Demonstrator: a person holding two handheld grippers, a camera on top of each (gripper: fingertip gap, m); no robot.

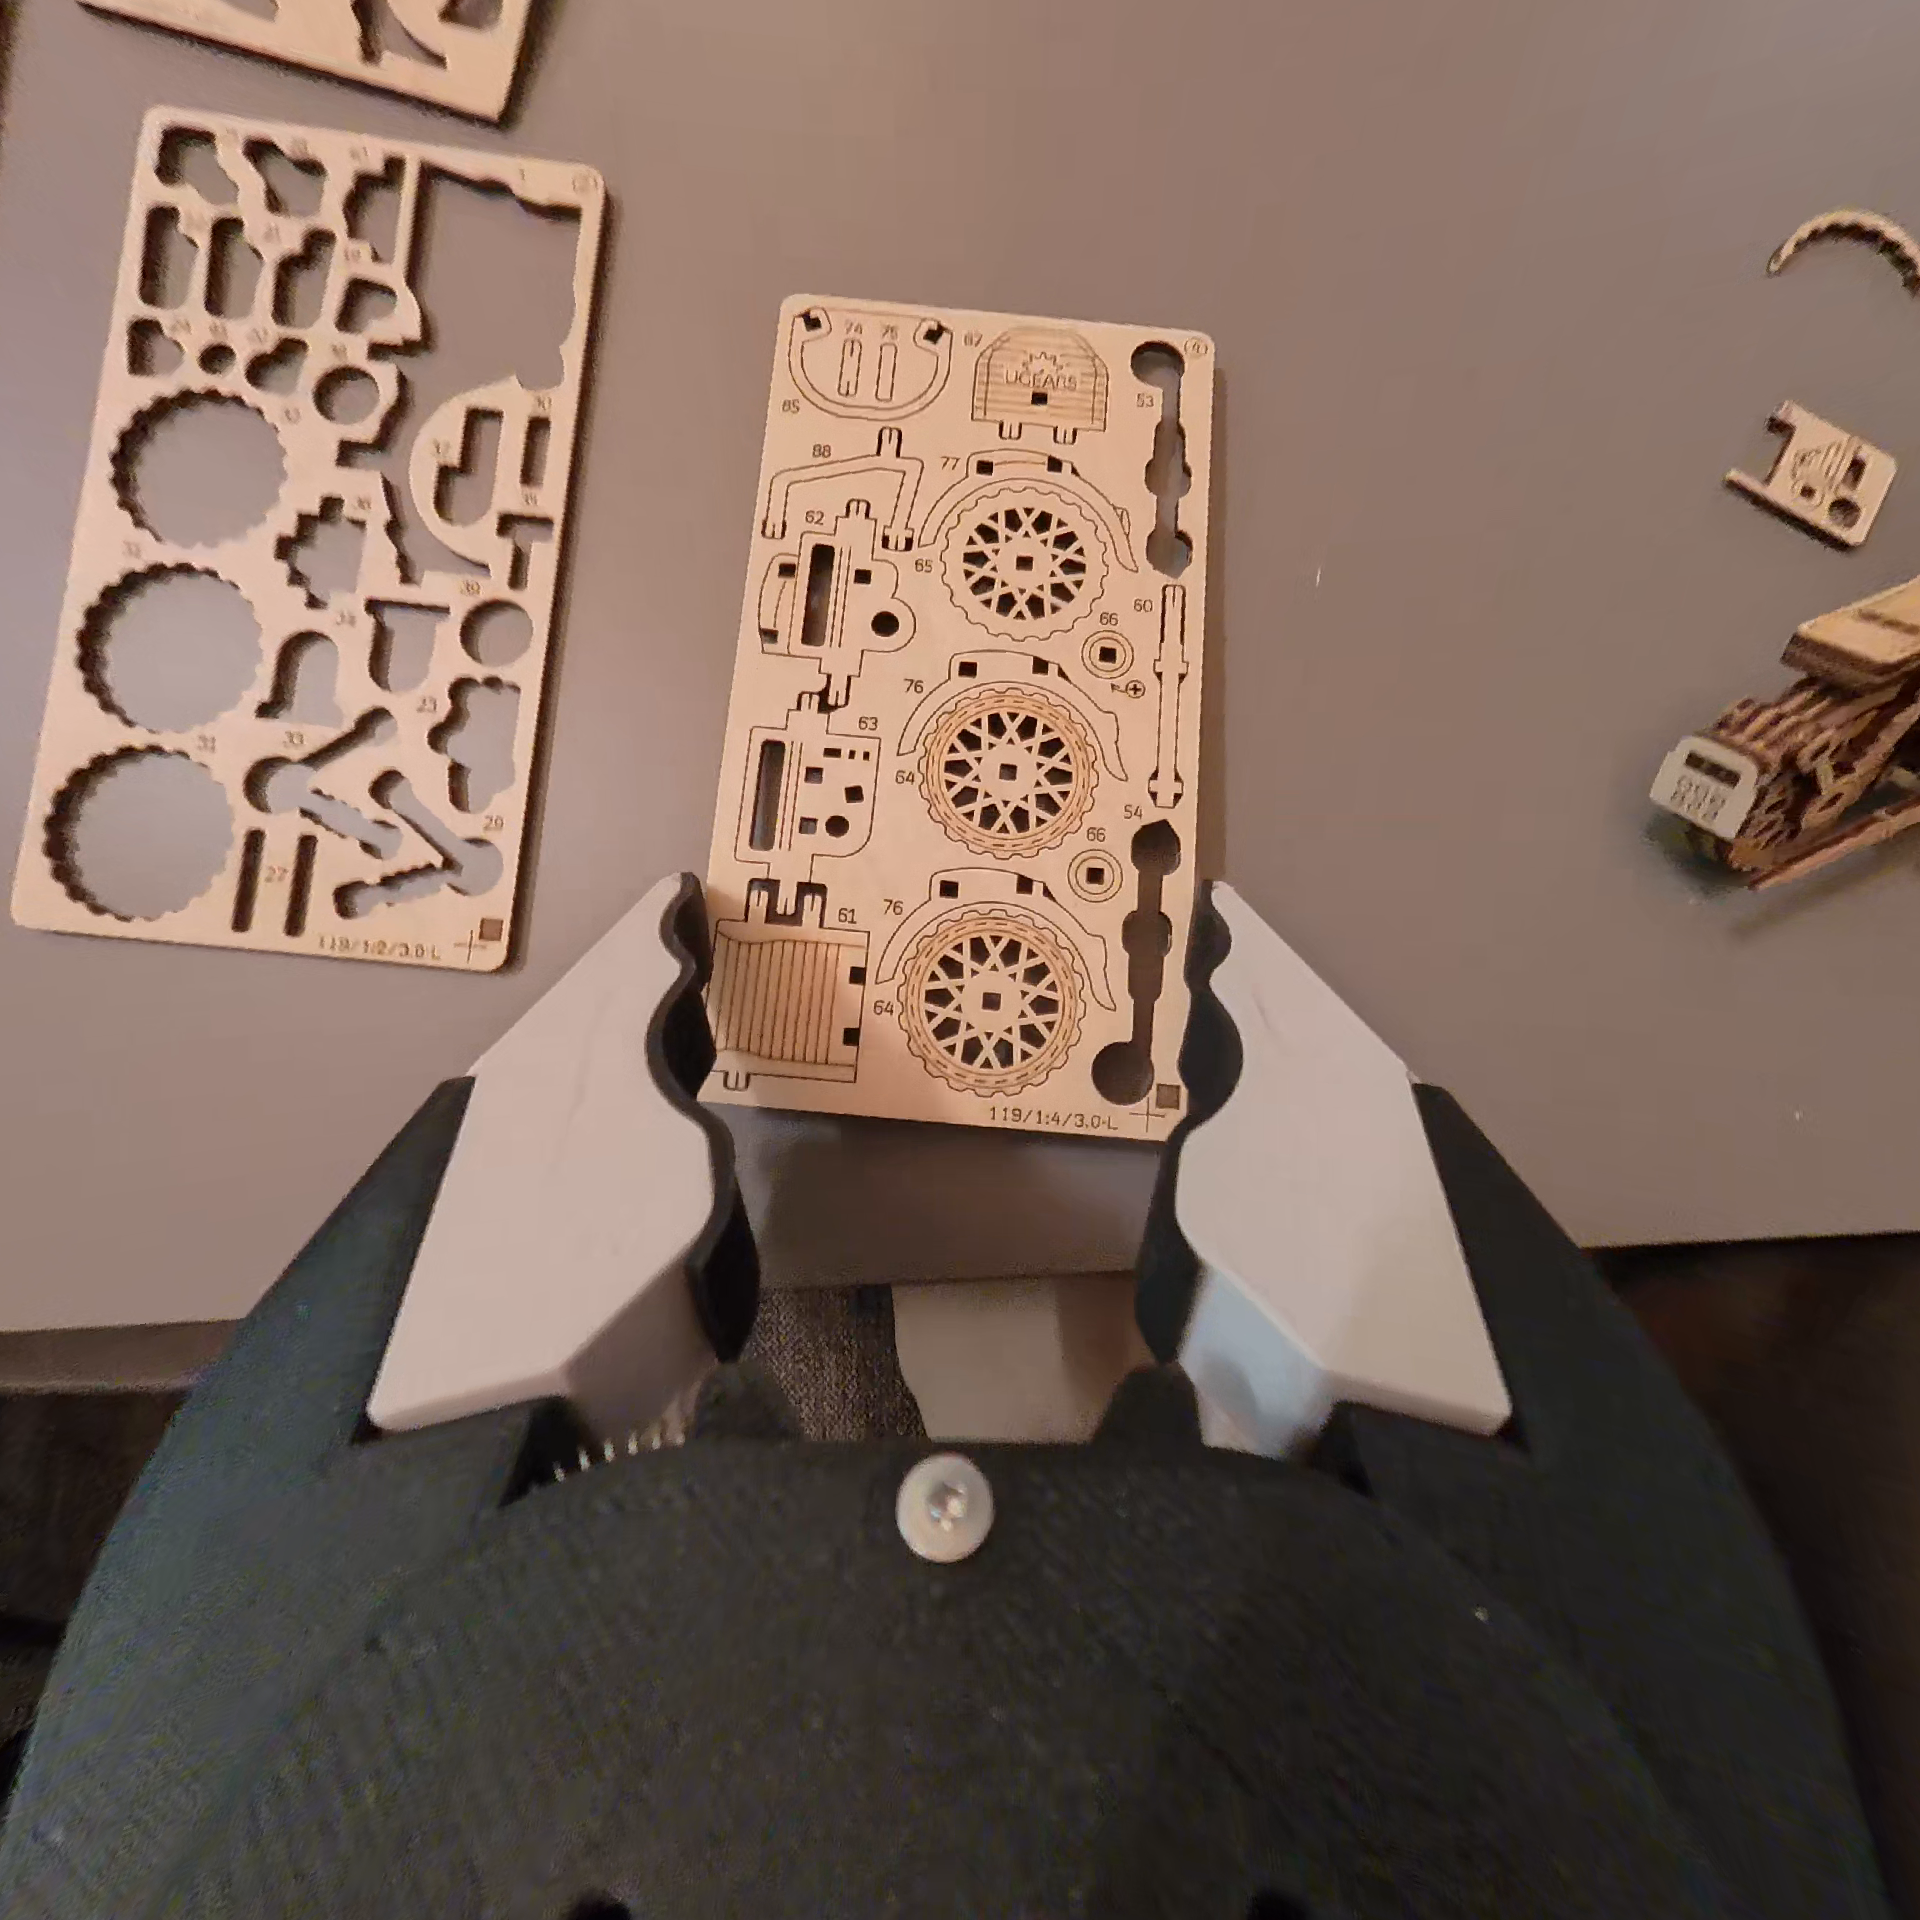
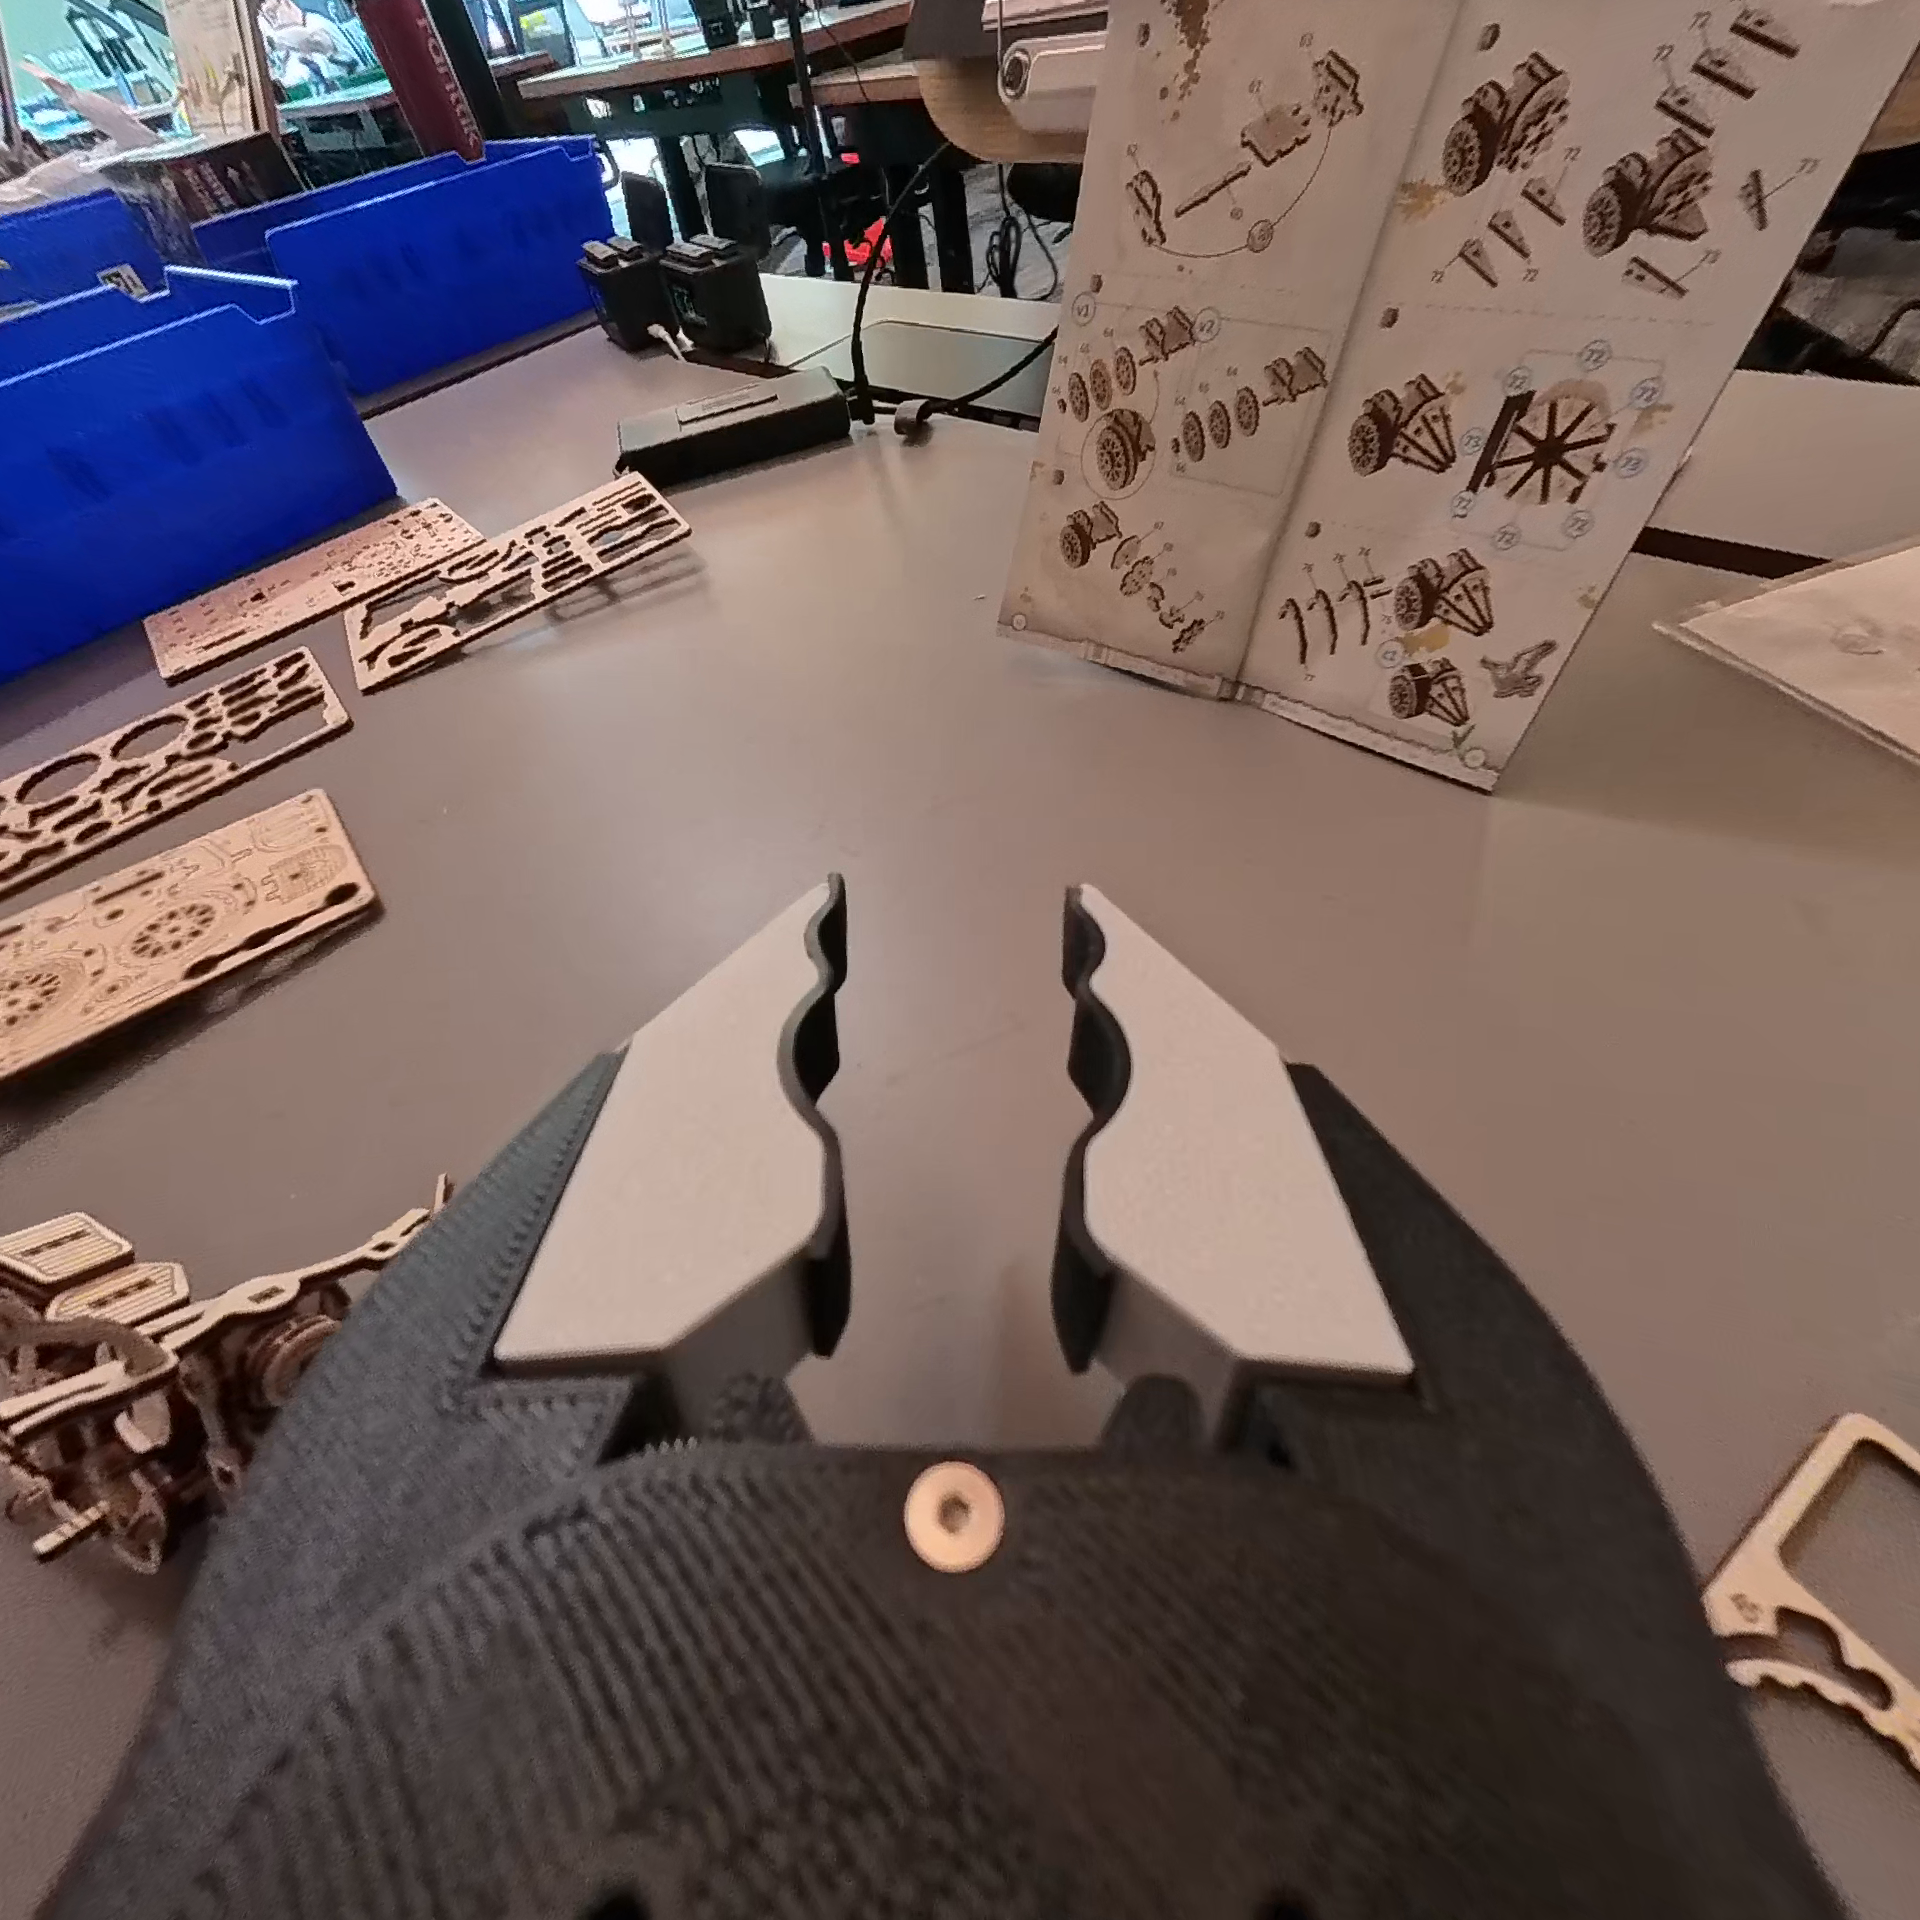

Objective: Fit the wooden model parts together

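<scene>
A plain grey surface point(image 2: 935, 779) is carrying everything, and behind it the room is showing blue bins point(image 2: 177, 436), black chargers point(image 2: 675, 291) and other desks. An open instruction sheet point(image 2: 1351, 395) is standing upright toward the far right.

The left gripper point(image 1: 945, 914) is sitting at the surface's near edge with its jaws spread wide around the lower end of a part sheet point(image 1: 987, 707) still full of wheels. The black pads seem to be brushing its long edges, though real contact is hard to judge. An emptied sheet point(image 1: 301, 540) is lying to its left, well apart; a half-built model point(image 1: 1787, 748) and two loose pieces point(image 1: 1808, 488) are lying off to the right.

The right gripper point(image 2: 954, 894) is hovering open and empty over bare grey surface, with free room ahead up to the instruction sheet.
</scene>
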